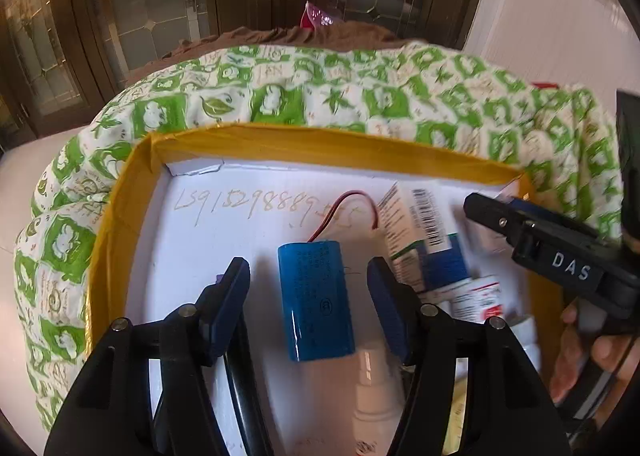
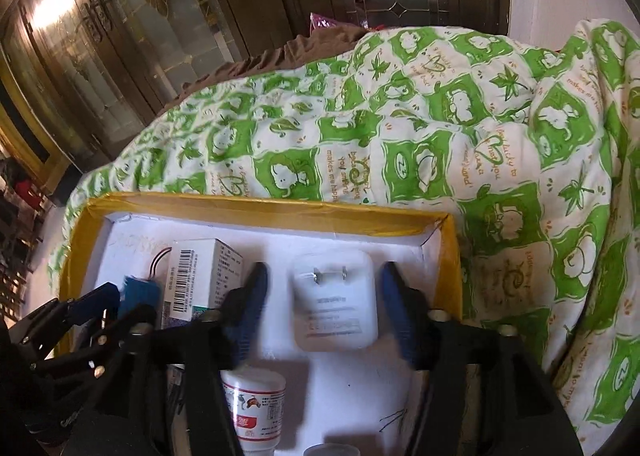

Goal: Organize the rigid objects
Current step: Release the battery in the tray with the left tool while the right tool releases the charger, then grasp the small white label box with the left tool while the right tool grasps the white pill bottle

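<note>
A white tray with yellow taped walls (image 1: pixel 280 141) (image 2: pixel 256 201) lies on a bed. In the left wrist view my left gripper (image 1: pixel 308 274) is open, its blue pads on either side of a blue battery pack (image 1: pixel 316 302) with red and black leads lying in the tray. In the right wrist view my right gripper (image 2: pixel 324 288) is open around a white plug adapter (image 2: pixel 334 302), prongs up, lying in the tray. The right gripper also shows in the left wrist view (image 1: pixel 532 232). The left gripper also shows in the right wrist view (image 2: pixel 86 312).
A white barcode box (image 1: pixel 420 232) (image 2: pixel 200 280), a white bottle with a red label (image 2: pixel 254 410) (image 1: pixel 478 298) and a white spray bottle (image 1: pixel 376 396) lie in the tray. A green and white quilt (image 2: pixel 440 127) surrounds it. Glass cabinet doors (image 2: pixel 120 35) stand behind.
</note>
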Demonstrator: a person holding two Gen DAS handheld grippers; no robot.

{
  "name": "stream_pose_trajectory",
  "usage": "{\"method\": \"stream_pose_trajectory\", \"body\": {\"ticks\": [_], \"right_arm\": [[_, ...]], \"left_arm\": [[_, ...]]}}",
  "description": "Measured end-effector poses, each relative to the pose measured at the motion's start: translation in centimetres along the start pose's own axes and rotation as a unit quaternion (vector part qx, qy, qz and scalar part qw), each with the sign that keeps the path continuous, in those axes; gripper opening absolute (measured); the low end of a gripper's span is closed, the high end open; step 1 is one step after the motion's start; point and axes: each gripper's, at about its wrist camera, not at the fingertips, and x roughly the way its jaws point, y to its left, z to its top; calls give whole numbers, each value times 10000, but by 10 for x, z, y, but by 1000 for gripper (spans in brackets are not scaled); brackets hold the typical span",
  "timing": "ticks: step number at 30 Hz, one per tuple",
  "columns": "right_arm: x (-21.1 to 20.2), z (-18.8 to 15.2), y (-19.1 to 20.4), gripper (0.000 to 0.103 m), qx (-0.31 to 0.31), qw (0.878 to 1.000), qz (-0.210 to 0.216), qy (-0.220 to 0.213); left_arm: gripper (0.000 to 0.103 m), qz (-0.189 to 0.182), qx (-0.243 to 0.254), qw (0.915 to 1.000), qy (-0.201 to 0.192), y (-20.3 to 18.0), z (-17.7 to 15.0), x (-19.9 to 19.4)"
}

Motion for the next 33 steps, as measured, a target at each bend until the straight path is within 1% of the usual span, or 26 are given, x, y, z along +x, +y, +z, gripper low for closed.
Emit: {"method": "stream_pose_trajectory", "body": {"ticks": [4,8,11,13,15,18,21,23,24,26,28,29,31,33], "right_arm": [[-21,-3,-5,59,190,9996,161,-114],[-49,-8,-21,60,582,9977,298,-162],[-74,-23,-40,64,1051,9935,424,-80],[-84,-37,-47,64,1219,9914,467,49],[-91,-51,-51,64,1288,9903,496,143],[-101,-76,-48,64,1291,9895,550,346],[-119,-106,-34,64,914,9932,591,424],[-127,-121,-27,64,724,9937,689,516],[-132,-129,-24,64,626,9937,747,554],[-143,-146,-22,64,418,9941,810,596],[-149,-160,-23,64,365,9930,870,708],[-150,-164,-25,64,381,9914,963,806],[-153,-167,-31,64,453,9889,1073,924],[-156,-167,-39,64,559,9870,1073,1062]], "left_arm": [[60,-240,-89,9995,-166,2,-6,-30],[62,-400,-193,9984,-338,8,-25,-65],[66,-454,-279,9975,-474,19,-54,-95],[69,-418,-359,9971,-530,28,-81,-114],[69,-400,-527,9966,-486,36,-107,-124],[69,-452,-845,9949,-316,45,-145,-131],[69,-541,-1082,9924,-242,45,-179,-137],[69,-531,-1104,9923,-174,39,-196,-137],[69,-510,-1054,9930,-124,34,-202,-137],[69,-435,-749,9962,-88,19,-207,-139],[69,-347,-236,9989,-188,-1,-205,-142],[69,-349,-6,9991,-243,-11,-203,-143],[69,-294,275,9989,-246,-22,-203,-140],[69,-112,510,9986,-110,-31,-203,-129]]}}
